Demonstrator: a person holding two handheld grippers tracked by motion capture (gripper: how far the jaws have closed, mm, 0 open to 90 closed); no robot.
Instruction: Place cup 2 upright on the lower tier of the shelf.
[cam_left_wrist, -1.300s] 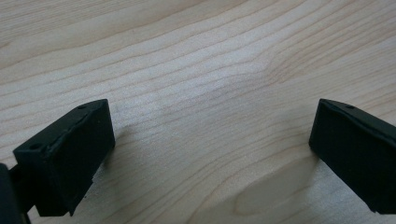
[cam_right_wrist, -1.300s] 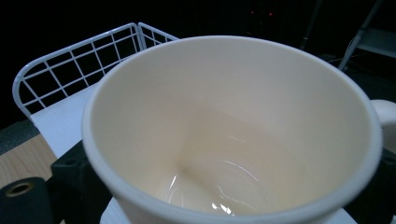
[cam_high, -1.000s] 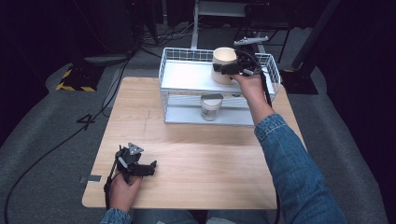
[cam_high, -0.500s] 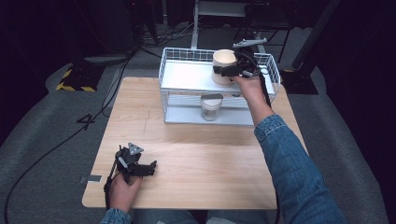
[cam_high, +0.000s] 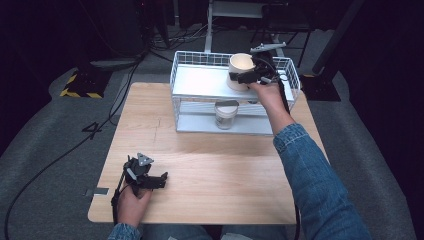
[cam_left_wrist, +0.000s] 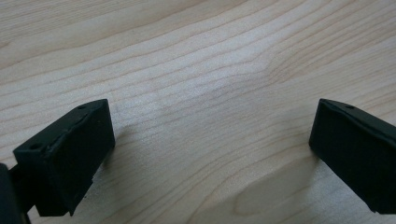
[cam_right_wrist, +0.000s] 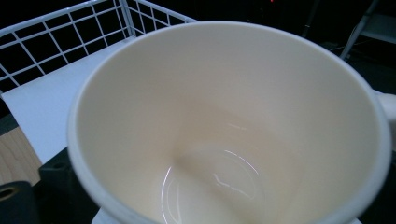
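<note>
- Right gripper (cam_high: 246, 76): jaws clamped on a cream mug (cam_high: 240, 71), held upright over the top shelf of the white wire rack (cam_high: 200, 80), probably for shelving.
- Left gripper (cam_high: 150, 178): jaws spread apart, empty, parked on the wooden table (cam_high: 225, 170).
- Lidded jar (cam_high: 225, 114) is seen on the lower shelf.

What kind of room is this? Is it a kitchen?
Probably not a kitchen; more likely a lab or recording studio. A light wooden table stands on grey carpet with black cables, dark equipment behind, and a white wire rack.
</note>
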